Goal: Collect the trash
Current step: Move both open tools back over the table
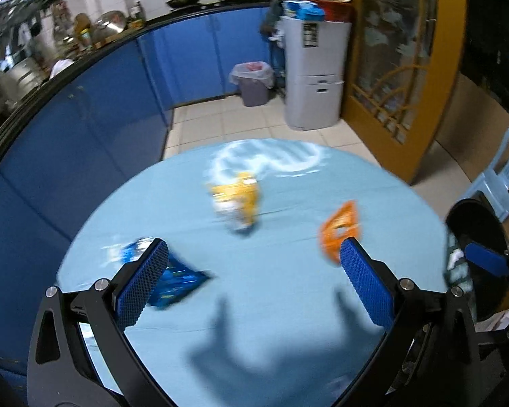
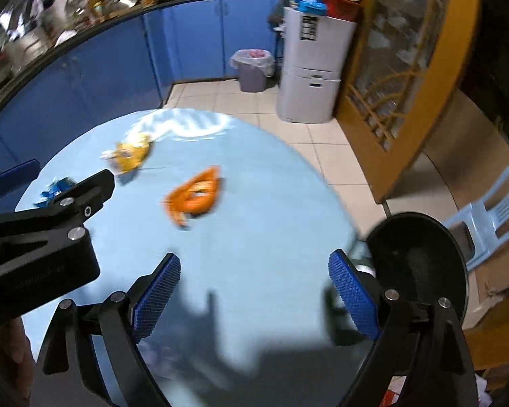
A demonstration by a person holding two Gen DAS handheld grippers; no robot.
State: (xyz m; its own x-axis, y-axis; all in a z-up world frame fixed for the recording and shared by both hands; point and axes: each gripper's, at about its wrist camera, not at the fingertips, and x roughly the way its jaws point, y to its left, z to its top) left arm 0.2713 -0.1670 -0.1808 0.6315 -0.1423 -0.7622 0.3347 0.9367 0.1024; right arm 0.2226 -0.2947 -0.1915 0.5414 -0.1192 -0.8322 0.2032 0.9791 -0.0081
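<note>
Here, both sets of tongs, left tongs (image 1: 254, 281) and right tongs (image 2: 254, 293), hang spread wide and empty above the round blue worktop (image 1: 288, 305), probably poised to choose a piece. Three wrappers lie loose: yellow wrapper (image 1: 237, 203) at twelve o'clock, orange wrapper (image 1: 339, 230) at two, blue wrapper (image 1: 173, 281) at nine; one black bin (image 2: 420, 268) waits at the worktop's three o'clock edge.

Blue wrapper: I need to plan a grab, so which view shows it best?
The left wrist view: the blue wrapper lies close on the table, partly behind the left gripper's finger. In the right wrist view the blue wrapper is small, blurred and mostly hidden by the left gripper.
</note>
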